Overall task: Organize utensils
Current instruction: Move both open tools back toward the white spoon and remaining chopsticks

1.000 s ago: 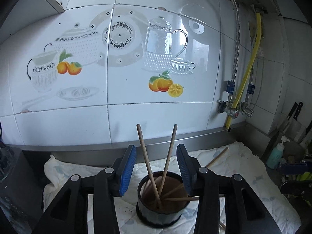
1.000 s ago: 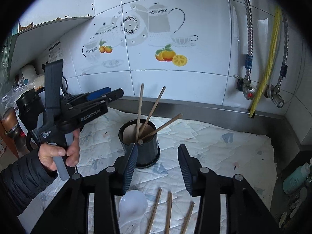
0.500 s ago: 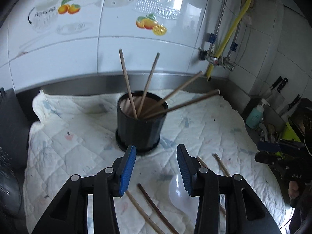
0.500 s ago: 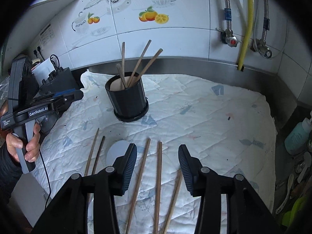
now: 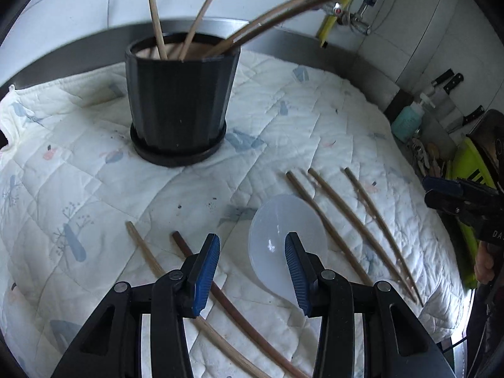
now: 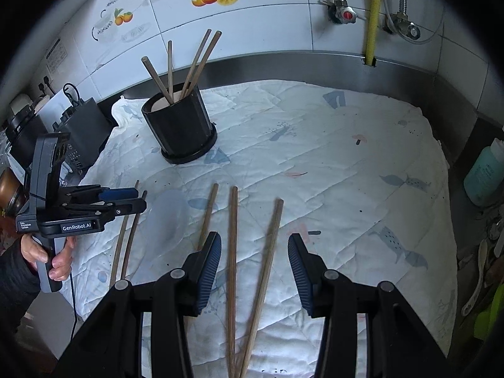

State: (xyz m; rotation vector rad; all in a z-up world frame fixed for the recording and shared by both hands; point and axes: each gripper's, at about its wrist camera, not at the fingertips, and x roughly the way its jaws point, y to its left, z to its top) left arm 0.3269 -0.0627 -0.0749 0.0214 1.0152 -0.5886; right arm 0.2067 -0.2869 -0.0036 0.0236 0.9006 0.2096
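Note:
A black ribbed holder [image 5: 179,100] stands on a white quilted cloth [image 5: 315,119] with several wooden chopsticks [image 5: 267,19] in it; it also shows in the right wrist view [image 6: 181,126]. A translucent white spoon [image 5: 283,236] lies in front. Two chopsticks [image 5: 201,283] lie left of it and three chopsticks [image 5: 352,223] lie right of it. My left gripper [image 5: 252,267] is open and empty, low over the spoon bowl's left edge. My right gripper [image 6: 252,267] is open and empty above two loose chopsticks [image 6: 249,267].
A steel ledge and tiled wall with pipes [image 6: 371,15] run behind. A teal soap bottle [image 6: 482,176] and knives [image 5: 447,78] stand at the right. A black appliance [image 6: 82,126] sits left of the cloth. The left gripper's body [image 6: 78,208] shows in the right wrist view.
Both grippers have pulled back from the holder and tilted down toward the loose utensils on the cloth. Both stay open.

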